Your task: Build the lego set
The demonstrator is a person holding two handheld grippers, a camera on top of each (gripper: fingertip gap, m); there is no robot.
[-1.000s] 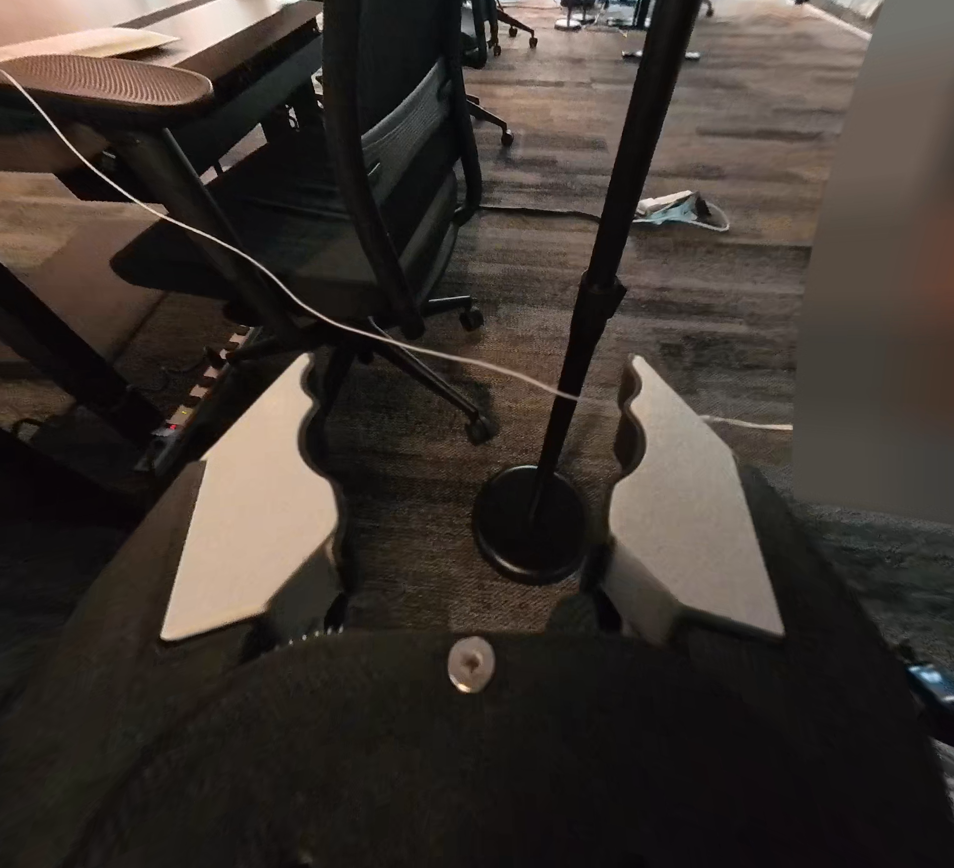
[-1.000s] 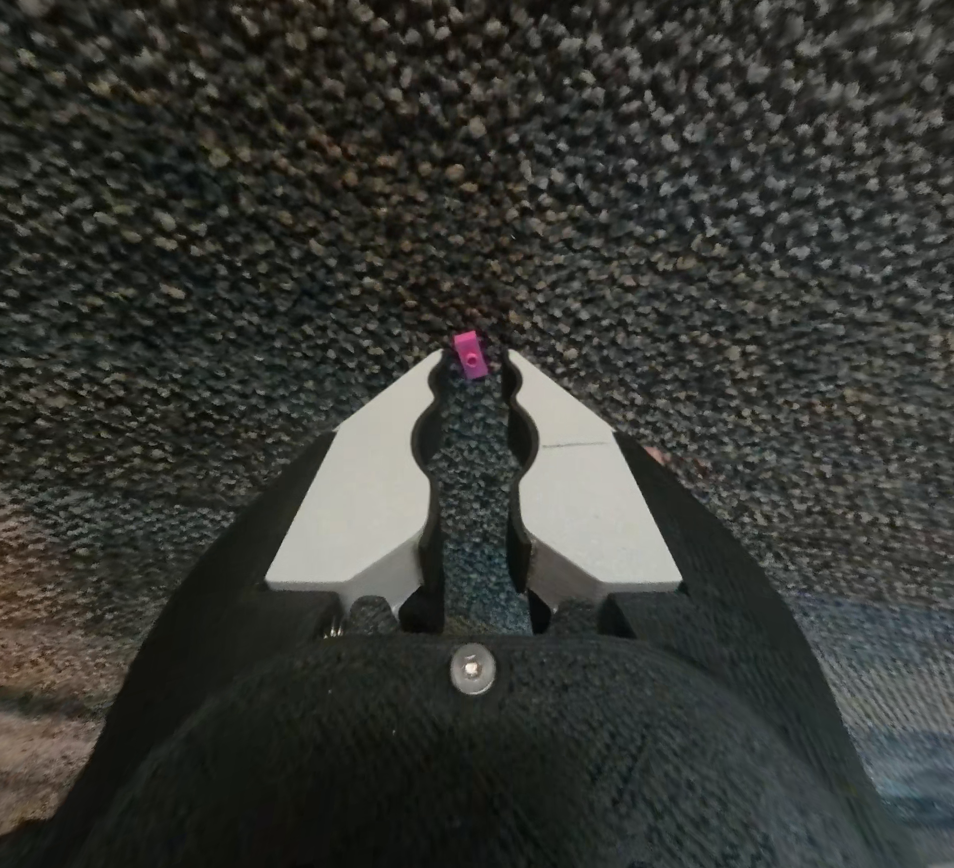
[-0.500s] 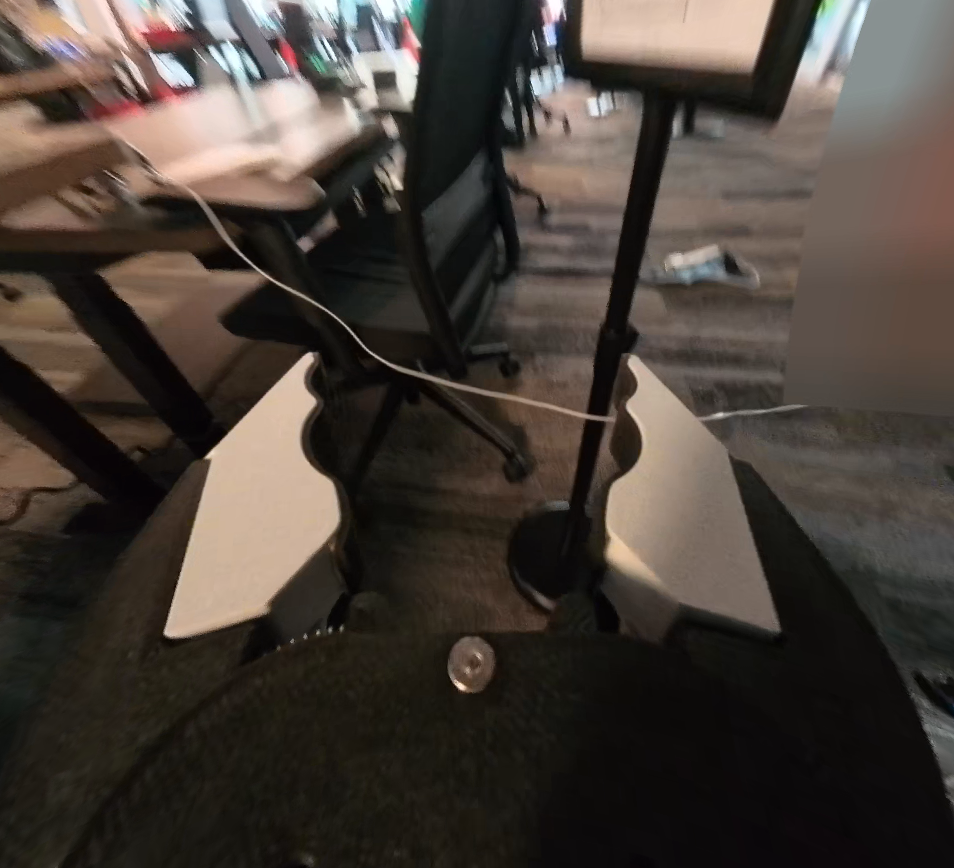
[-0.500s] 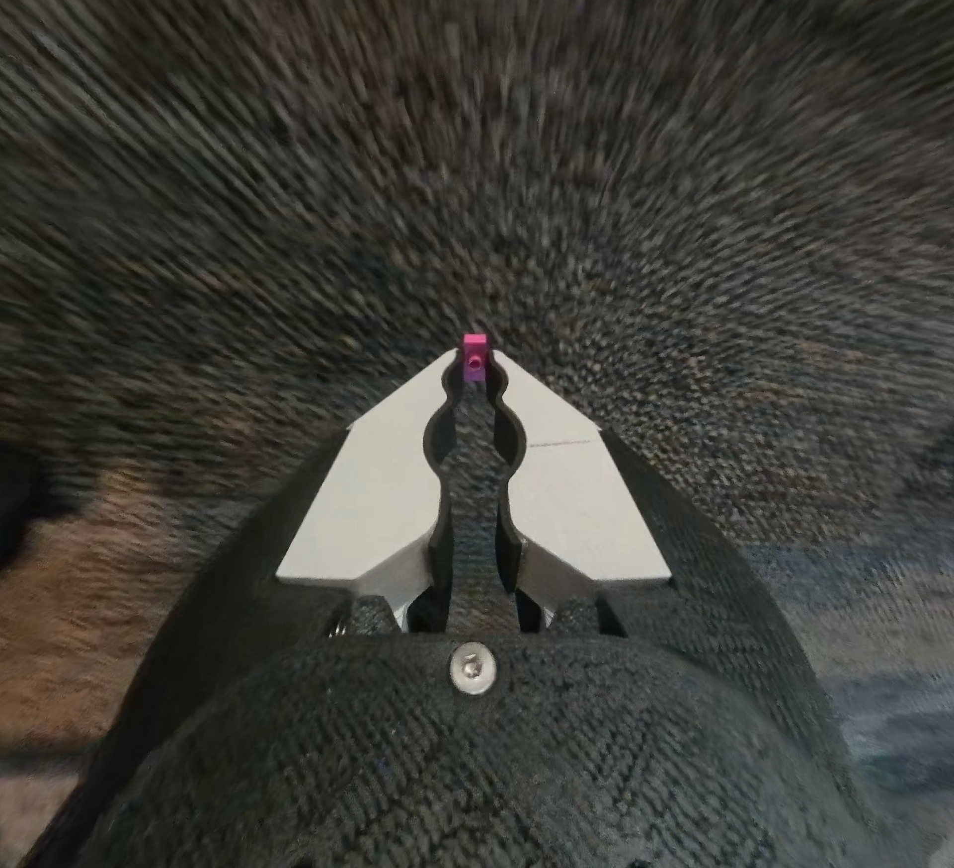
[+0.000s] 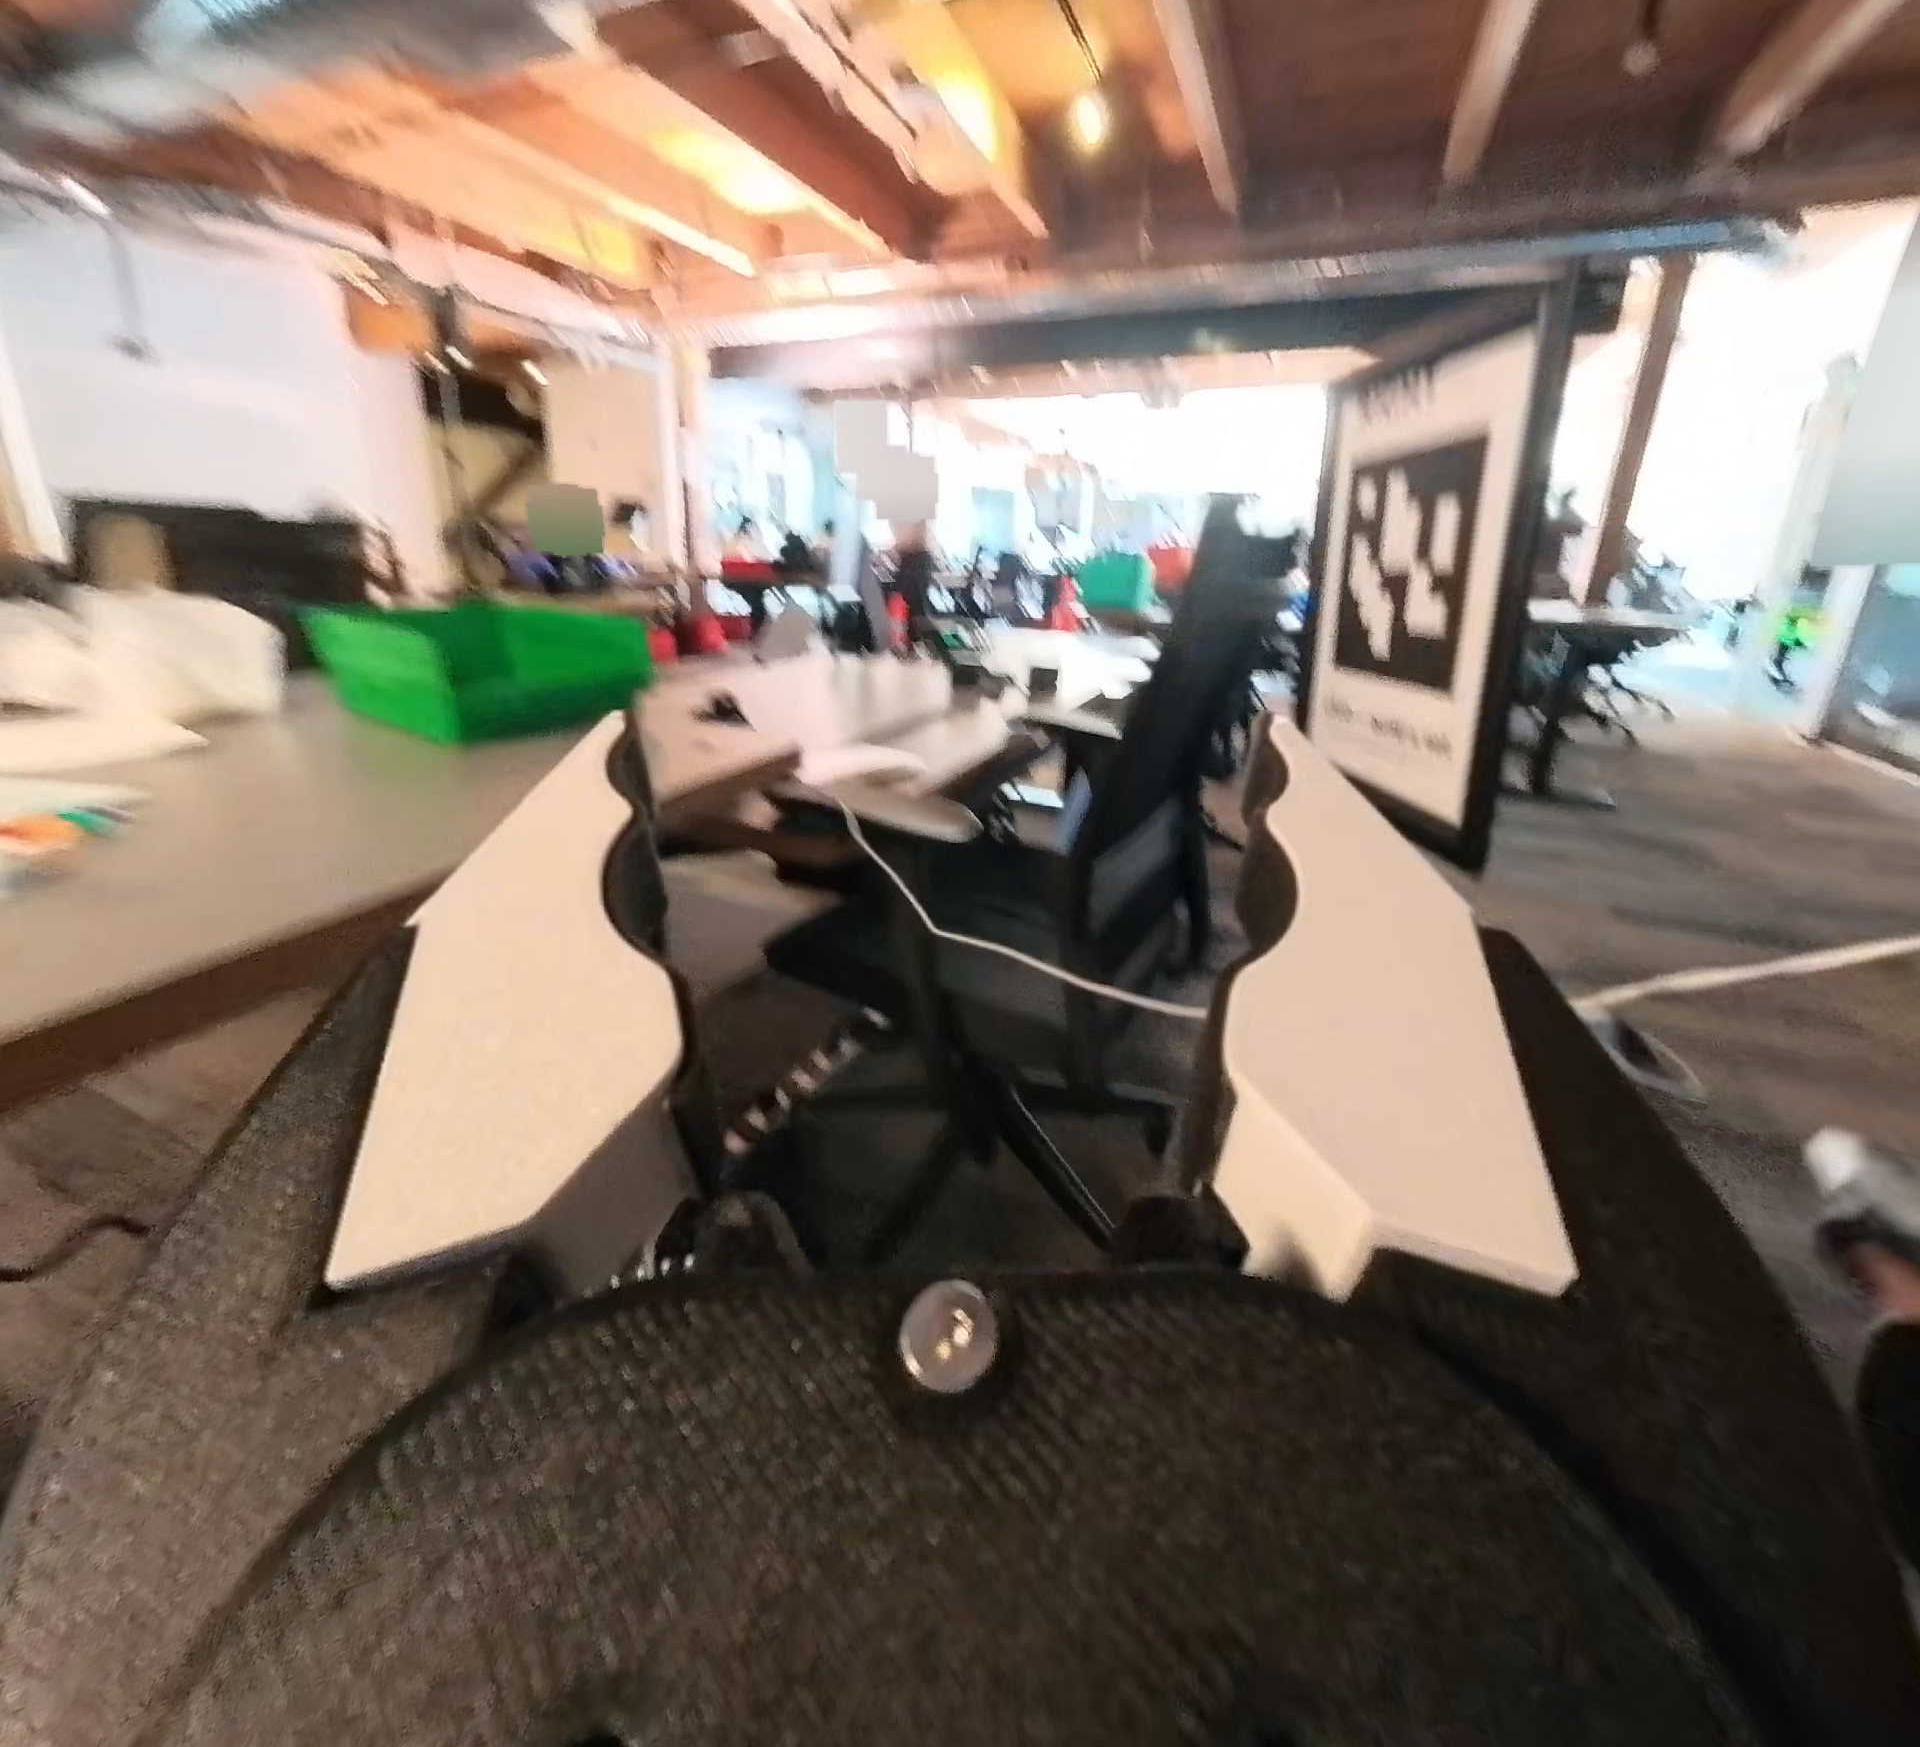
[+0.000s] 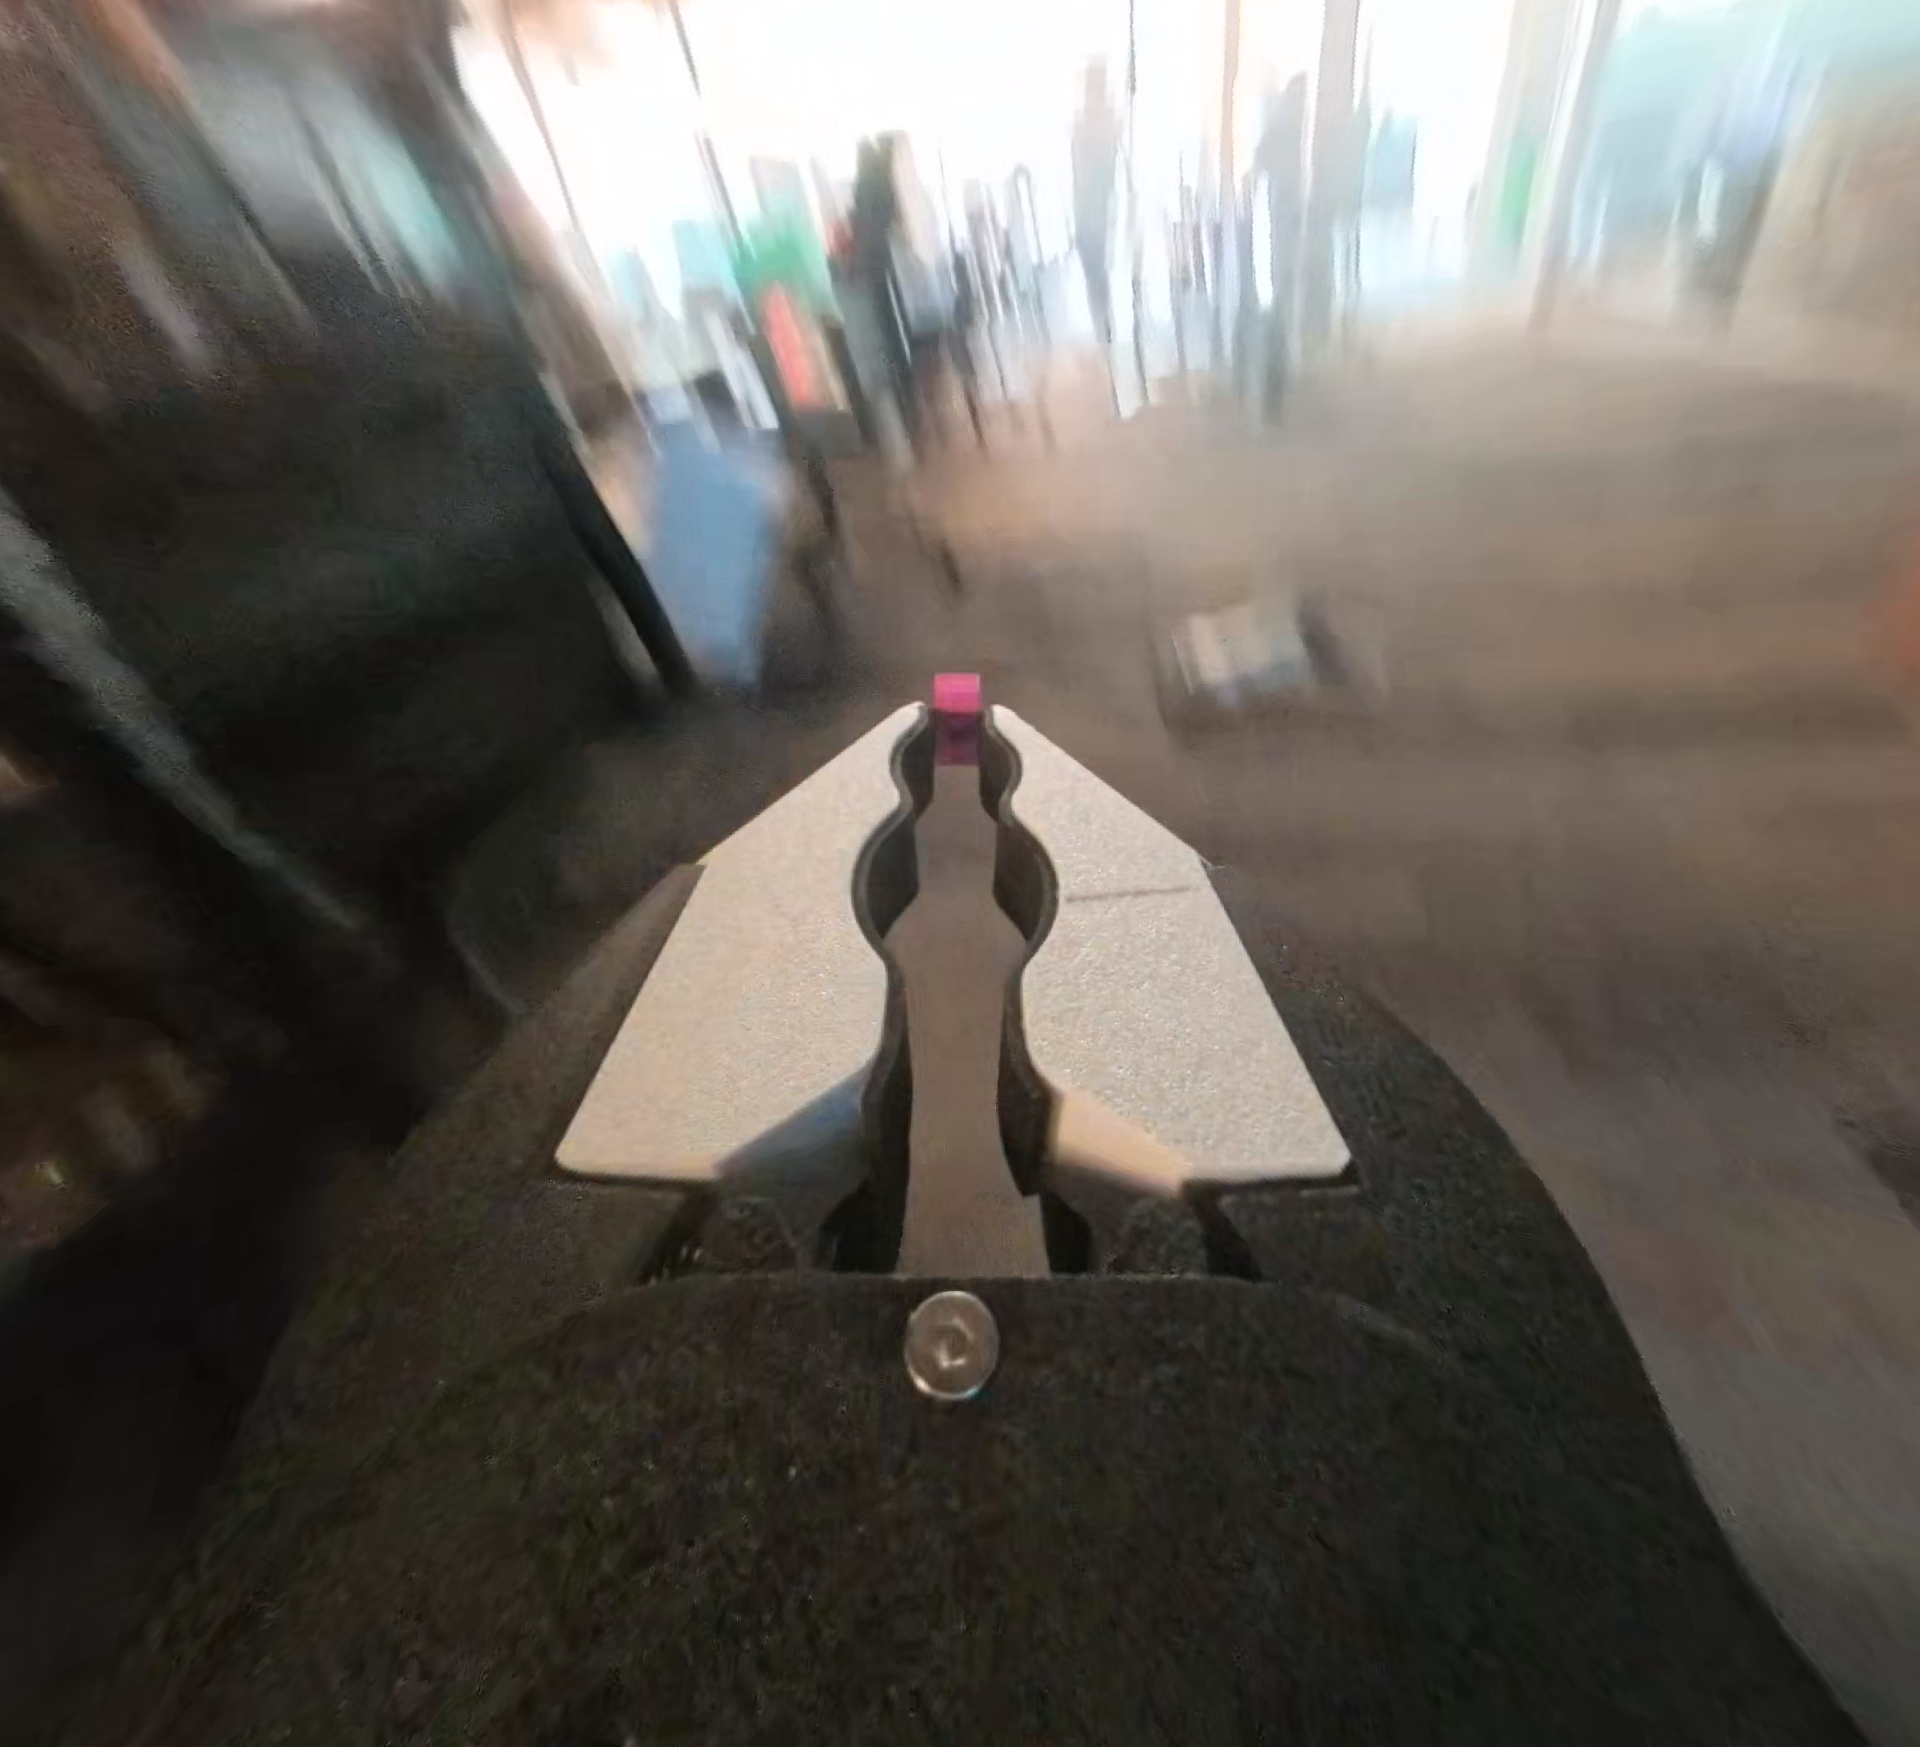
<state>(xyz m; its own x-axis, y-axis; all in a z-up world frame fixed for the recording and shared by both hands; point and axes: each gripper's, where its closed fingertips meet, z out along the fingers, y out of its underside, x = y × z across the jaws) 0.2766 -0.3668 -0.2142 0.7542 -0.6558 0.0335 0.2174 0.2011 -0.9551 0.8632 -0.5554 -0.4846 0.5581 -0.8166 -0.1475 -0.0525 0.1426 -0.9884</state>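
Note:
My right gripper (image 6: 956, 715) is shut on a small magenta lego piece (image 6: 955, 721), pinched at the very fingertips and held up in the air above the carpet. The right wrist view is heavily motion-blurred. My left gripper (image 5: 940, 731) is open and empty, held level and pointing across the room at table height. Some blurred coloured pieces (image 5: 52, 840) lie on the grey table (image 5: 260, 866) at the far left of the left wrist view; I cannot tell what they are.
A green bin (image 5: 488, 674) and white bags (image 5: 125, 658) sit on the grey table. A black office chair (image 5: 1143, 814) with a white cable (image 5: 1039, 954) across it stands ahead. A black-framed sign on a stand (image 5: 1413, 596) is at the right. Carpet covers the floor.
The right gripper closed on the magenta piece on the carpet and lifted it, swinging up to face the room. The left gripper tilted up from the floor to table height.

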